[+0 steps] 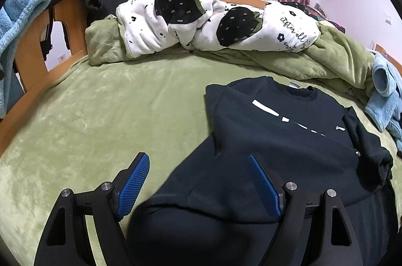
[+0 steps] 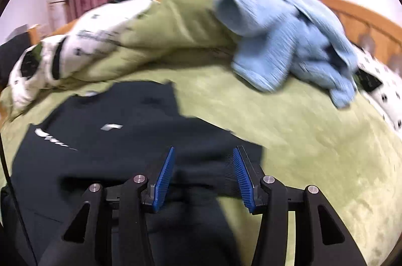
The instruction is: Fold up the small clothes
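Note:
A dark navy sweatshirt (image 1: 281, 135) with white chest marks lies face up on the green bed cover; it also shows in the right wrist view (image 2: 105, 140). One sleeve is folded in over the body. My left gripper (image 1: 198, 160) is open, hovering over the sweatshirt's lower left part, with nothing between its blue pads (image 1: 133, 188). My right gripper (image 2: 203, 155) is open over the sweatshirt's right lower edge and ribbed hem; its view is motion-blurred.
A white strawberry-print blanket (image 1: 201, 25) and bunched green cover (image 1: 334, 57) lie at the back. A light blue fleece garment (image 2: 289, 40) lies at the right. A wooden bed frame (image 1: 32, 45) with draped clothes is at the left.

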`<move>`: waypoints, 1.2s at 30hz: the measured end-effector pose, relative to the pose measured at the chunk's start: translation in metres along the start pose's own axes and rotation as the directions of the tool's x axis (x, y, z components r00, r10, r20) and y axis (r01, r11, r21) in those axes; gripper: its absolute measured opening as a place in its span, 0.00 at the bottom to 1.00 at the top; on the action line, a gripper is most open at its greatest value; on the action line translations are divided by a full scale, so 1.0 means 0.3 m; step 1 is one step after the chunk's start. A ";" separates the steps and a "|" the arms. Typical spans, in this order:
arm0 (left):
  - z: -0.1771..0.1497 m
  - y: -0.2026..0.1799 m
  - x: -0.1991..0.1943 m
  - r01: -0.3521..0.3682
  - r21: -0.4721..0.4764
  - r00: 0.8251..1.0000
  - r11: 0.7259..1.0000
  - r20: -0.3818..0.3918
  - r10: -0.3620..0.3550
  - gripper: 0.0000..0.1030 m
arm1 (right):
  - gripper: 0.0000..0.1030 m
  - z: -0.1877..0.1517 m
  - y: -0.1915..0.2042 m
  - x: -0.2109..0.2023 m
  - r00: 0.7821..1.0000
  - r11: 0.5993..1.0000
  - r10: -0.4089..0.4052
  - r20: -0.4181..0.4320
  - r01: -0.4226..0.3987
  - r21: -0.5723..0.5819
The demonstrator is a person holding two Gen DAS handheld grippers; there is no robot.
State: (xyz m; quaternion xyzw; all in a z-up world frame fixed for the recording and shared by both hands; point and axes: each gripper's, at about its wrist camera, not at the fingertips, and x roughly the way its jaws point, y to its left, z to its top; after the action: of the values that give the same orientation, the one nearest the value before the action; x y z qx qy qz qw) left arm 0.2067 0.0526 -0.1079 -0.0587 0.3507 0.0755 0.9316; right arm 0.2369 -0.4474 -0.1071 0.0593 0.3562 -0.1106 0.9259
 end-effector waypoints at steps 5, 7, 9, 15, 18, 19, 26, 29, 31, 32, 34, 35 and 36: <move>-0.014 -0.056 0.041 -0.009 0.009 1.000 1.000 -0.001 0.009 0.77 | 0.46 -0.054 -0.147 0.120 0.998 0.997 -0.031 -0.056 0.035 0.073; -0.031 -0.071 0.063 -0.013 0.026 1.000 1.000 -0.010 0.013 0.77 | 0.46 -0.078 -0.187 0.164 0.996 0.994 -0.023 -0.083 0.032 0.108; -0.046 -0.075 0.079 -0.024 0.034 1.000 0.999 -0.018 0.025 0.77 | 0.46 -0.093 -0.216 0.198 0.994 0.990 0.020 -0.108 -0.005 0.142; -0.071 -0.070 0.141 -0.038 0.020 0.996 0.999 -0.077 0.040 0.77 | 0.46 -0.101 -0.214 0.256 0.986 0.987 0.082 -0.144 -0.059 0.151; -0.079 -0.071 0.150 -0.050 0.029 0.995 0.998 -0.082 0.052 0.77 | 0.47 -0.104 -0.193 0.263 0.985 0.991 0.076 -0.153 -0.057 0.121; -0.082 -0.071 0.150 -0.051 0.030 0.995 0.998 -0.085 0.053 0.77 | 0.46 -0.107 -0.184 0.268 0.985 0.993 0.068 -0.159 -0.052 0.106; -0.073 -0.071 0.114 -0.029 0.024 0.997 0.999 -0.077 0.030 0.77 | 0.22 -0.111 -0.131 0.271 0.986 1.000 0.017 -0.167 -0.017 0.002; -0.062 -0.062 0.078 -0.018 0.019 0.998 1.000 -0.055 0.019 0.77 | 0.16 -0.106 -0.132 0.260 0.985 1.000 0.022 -0.169 -0.023 -0.002; -0.051 -0.046 0.051 -0.010 0.008 0.999 1.000 -0.040 0.010 0.77 | 0.15 -0.098 -0.132 0.240 0.987 1.000 0.012 -0.161 -0.012 0.003; -0.046 -0.039 0.041 -0.007 0.002 0.999 1.000 -0.033 0.007 0.77 | 0.14 -0.091 -0.128 0.224 0.988 1.000 0.001 -0.157 -0.001 0.003; -0.035 -0.022 0.019 -0.011 -0.006 1.000 1.000 -0.020 0.011 0.77 | 0.14 -0.065 -0.113 0.167 0.992 1.000 -0.021 -0.126 0.021 -0.002; -0.029 -0.012 0.008 -0.014 -0.010 1.000 1.000 -0.015 0.014 0.77 | 0.14 -0.044 -0.100 0.122 0.995 1.000 -0.021 -0.096 0.021 -0.001; -0.024 -0.002 0.000 -0.015 -0.016 1.000 1.000 -0.010 0.015 0.77 | 0.14 -0.027 -0.090 0.086 0.997 1.000 -0.017 -0.072 0.017 0.002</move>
State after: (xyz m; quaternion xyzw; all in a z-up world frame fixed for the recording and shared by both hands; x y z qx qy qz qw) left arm 0.2022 0.0508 -0.1134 -0.0637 0.3554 0.0850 0.9287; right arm 0.2437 -0.4760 -0.1312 0.0616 0.3896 -0.1167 0.9115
